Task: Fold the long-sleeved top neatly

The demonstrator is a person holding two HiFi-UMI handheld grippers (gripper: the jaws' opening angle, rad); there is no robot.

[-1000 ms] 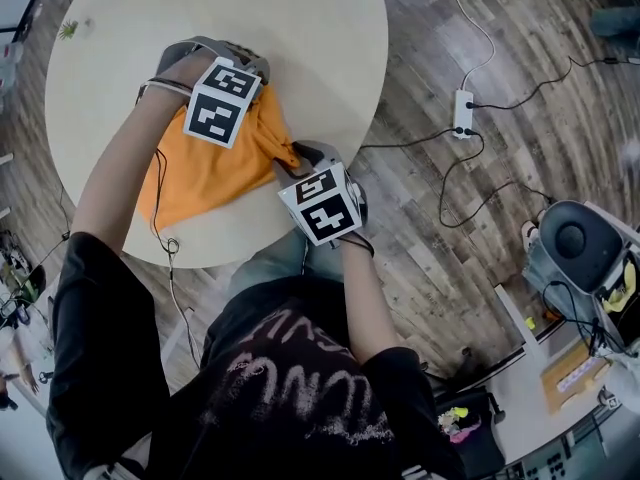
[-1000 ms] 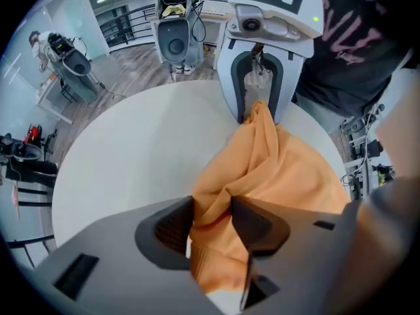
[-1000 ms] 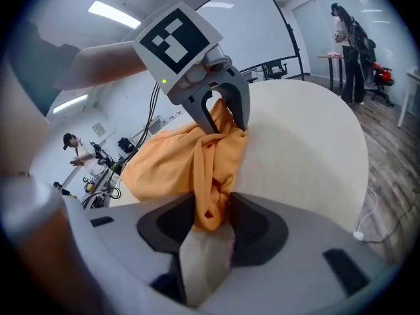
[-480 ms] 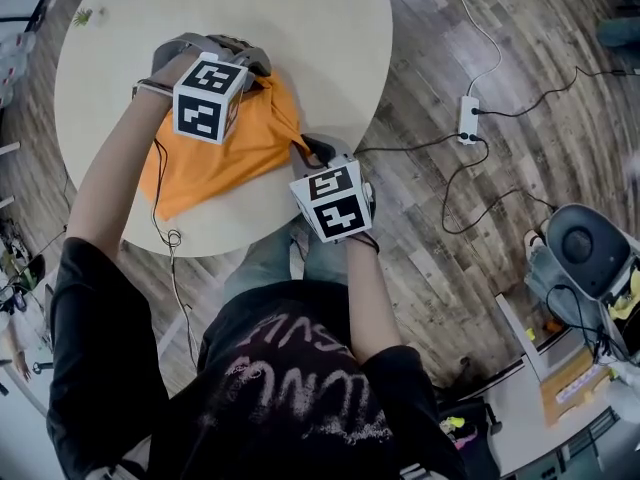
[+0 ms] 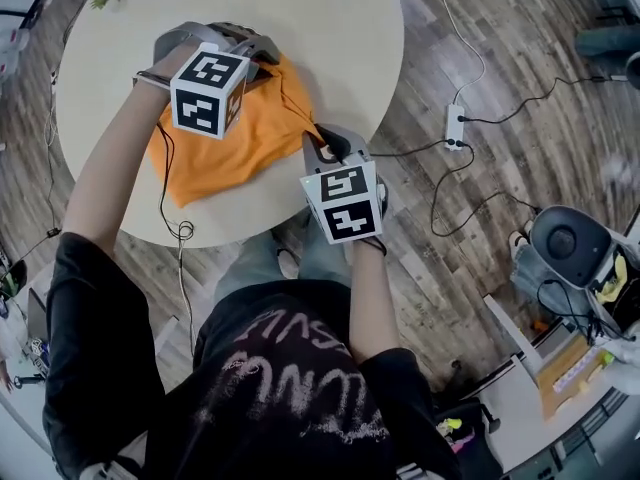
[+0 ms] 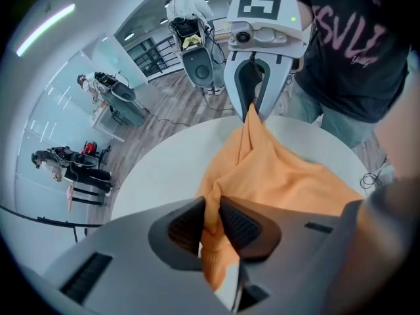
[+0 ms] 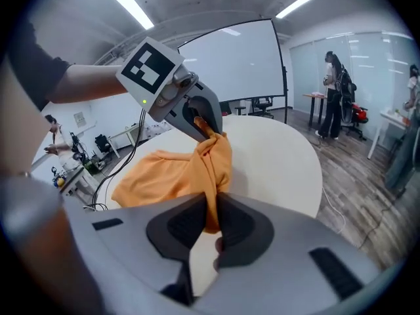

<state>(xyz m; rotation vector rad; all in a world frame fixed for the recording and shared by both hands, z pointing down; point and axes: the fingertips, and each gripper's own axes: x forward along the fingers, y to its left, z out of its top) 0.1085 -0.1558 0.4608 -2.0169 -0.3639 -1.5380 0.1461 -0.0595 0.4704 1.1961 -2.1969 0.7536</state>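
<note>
In the head view, the orange top (image 5: 225,138) lies bunched on the round bench (image 5: 330,28), between the two tongs. The left tongs (image 5: 262,60) sit at its far edge and the right tongs (image 5: 322,148) at its near right corner, just by the bench's rim. A ridge of cloth stretches from one pair to the other. The rest of the top spreads out to the left of the right tongs and below the left ones. A power strip (image 5: 455,121) with cables lies on the wooden floor, well to the right of the right tongs.

In the left gripper view, the left tongs (image 6: 211,223) have just been closing and now pinch a fold of the top (image 6: 282,176) between their ribbed pads, with cloth hanging below them. Straight ahead, the cloth rises to a peak that is caught in the right tongs (image 6: 252,107). The pale bench (image 6: 164,169) shows beneath and to the left of the cloth.

In the right gripper view, the right tongs (image 7: 209,223) have also just been closing and are pressed on a narrow twist of the top (image 7: 170,172). Beyond them, the cloth climbs to the left tongs (image 7: 207,126), which grip its other end. The loose part sags to the left onto the bench (image 7: 275,156).
</note>
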